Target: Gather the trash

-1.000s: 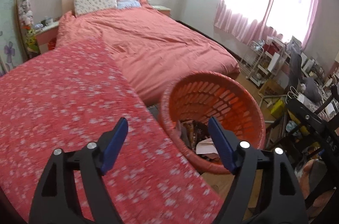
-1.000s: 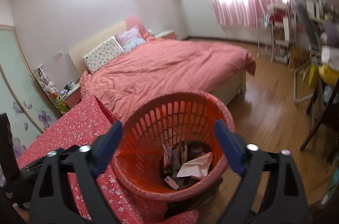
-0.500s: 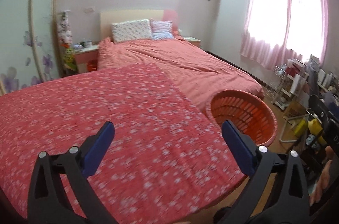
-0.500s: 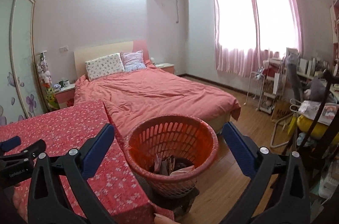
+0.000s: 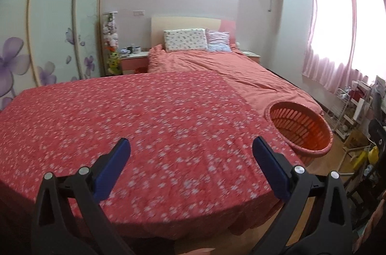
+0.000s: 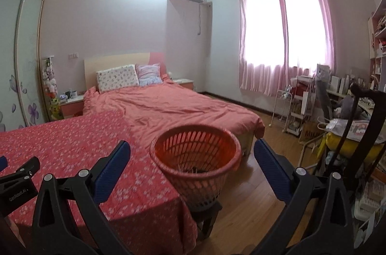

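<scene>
1. Salmon-pink quilted cotton covers the bed [image 6: 173, 110], which lies far ahead of both claws, its duvet rumpled in soft folds below a flat pale headboard.
2. Red cloth printed with small white flowers drapes the bench [image 5: 144, 129], a broad flat surface directly under and ahead of the left claw; in the right wrist view it lies ahead and to the left of the right claw, its cloth hanging over the near edge.
3. The round orange plastic basket [image 6: 195, 156], slotted all around with a thick rolled rim, stands just beyond the bench's right edge, between the right claw's fingers in that view and ahead to the right of the left claw [image 5: 191, 156]. Dark scraps of trash [image 6: 193, 169] show dimly at its bottom; what they are cannot be told.
4. The left claw is spread wide, its flat blue pads [image 5: 112, 170] on black plastic arms holding nothing.
5. The right claw [image 6: 191, 156] is equally wide apart and empty, with ribbed blue pads [image 6: 270, 170].
</scene>
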Tool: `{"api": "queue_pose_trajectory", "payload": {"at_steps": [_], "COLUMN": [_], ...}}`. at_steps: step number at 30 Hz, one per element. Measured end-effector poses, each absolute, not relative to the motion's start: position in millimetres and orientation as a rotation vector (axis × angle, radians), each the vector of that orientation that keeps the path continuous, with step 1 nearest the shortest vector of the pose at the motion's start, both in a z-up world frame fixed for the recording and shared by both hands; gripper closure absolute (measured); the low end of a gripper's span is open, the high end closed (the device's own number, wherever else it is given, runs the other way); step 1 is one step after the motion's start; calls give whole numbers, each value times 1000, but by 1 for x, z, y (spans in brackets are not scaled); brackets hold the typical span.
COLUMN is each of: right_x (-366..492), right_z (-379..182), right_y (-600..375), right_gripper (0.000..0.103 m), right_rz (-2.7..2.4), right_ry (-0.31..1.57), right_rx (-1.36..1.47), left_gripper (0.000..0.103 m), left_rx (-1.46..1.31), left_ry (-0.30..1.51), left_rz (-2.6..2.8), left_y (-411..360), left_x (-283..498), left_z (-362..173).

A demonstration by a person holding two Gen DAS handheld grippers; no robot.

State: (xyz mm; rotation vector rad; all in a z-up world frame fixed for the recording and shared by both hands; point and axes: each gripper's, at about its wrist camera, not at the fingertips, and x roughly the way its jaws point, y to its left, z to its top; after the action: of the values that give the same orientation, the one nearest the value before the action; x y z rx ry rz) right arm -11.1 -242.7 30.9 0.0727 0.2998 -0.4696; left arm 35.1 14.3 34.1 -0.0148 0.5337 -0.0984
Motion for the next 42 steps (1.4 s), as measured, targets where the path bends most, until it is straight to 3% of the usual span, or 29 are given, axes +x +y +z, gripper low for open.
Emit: {"api": "queue_pose_trajectory", "payload": {"at_steps": [23, 42], "right_x": [-15, -14], "right_z": [-3, -4], "right_y": [-213, -217], "right_gripper": [2, 2], "right_rz": [-498, -490], "right_ry": [457, 481], "right_rx": [53, 58], "left_gripper": [4, 4], "left_rx": [-24, -19], "left_ry": [575, 571], "left_rz": [-17, 0], "left_y": [30, 25], "left_x": [7, 6], "left_z": [9, 8]}}
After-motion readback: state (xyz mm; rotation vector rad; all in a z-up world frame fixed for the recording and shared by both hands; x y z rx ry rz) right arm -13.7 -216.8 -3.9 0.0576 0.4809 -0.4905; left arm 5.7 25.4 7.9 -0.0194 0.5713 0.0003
